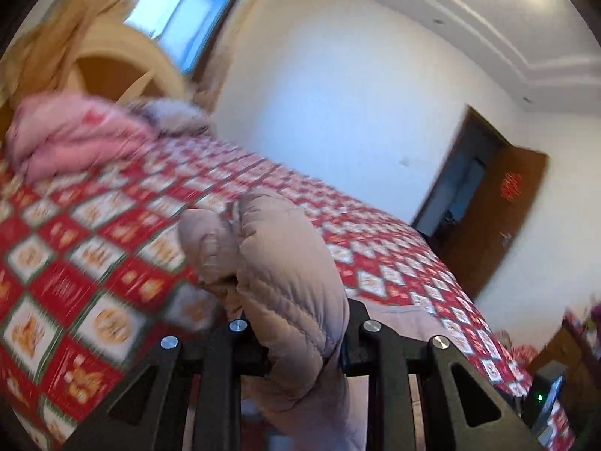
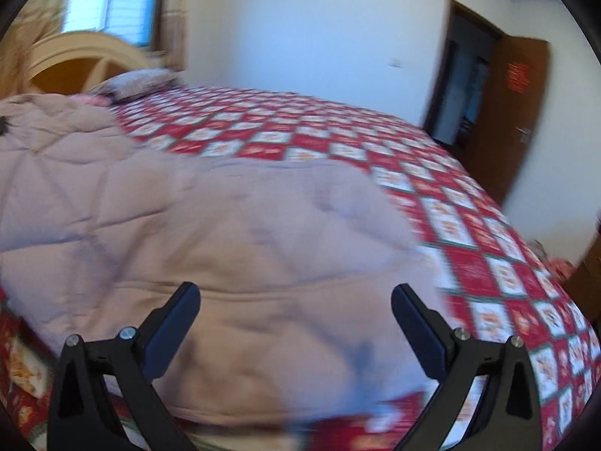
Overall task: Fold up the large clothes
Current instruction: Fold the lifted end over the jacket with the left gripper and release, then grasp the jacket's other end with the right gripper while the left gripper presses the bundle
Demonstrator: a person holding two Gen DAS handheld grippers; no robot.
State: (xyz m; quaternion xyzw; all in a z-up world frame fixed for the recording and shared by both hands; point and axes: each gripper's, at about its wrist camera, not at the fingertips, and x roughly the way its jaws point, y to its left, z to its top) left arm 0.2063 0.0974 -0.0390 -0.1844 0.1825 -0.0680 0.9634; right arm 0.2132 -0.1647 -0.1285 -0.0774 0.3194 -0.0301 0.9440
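The left gripper is closed on a bunched fold of the beige quilted coat; the fabric bulges up between the two fingers and hides their tips. The right gripper stands wide open, holding nothing, its fingers poised just above the coat, contact not discernible because of blur.

The coat lies spread on the bed's red-and-white checked bedspread, covering the near half of the bed in the right wrist view. In the left wrist view the raised fold blocks the middle of the bed.

A pink padded garment with a fur-trimmed edge lies at the head of the bed, well apart from the held fold. A patterned pillow rests near the headboard. Beyond the bed: a window, a white wall and an open brown door.
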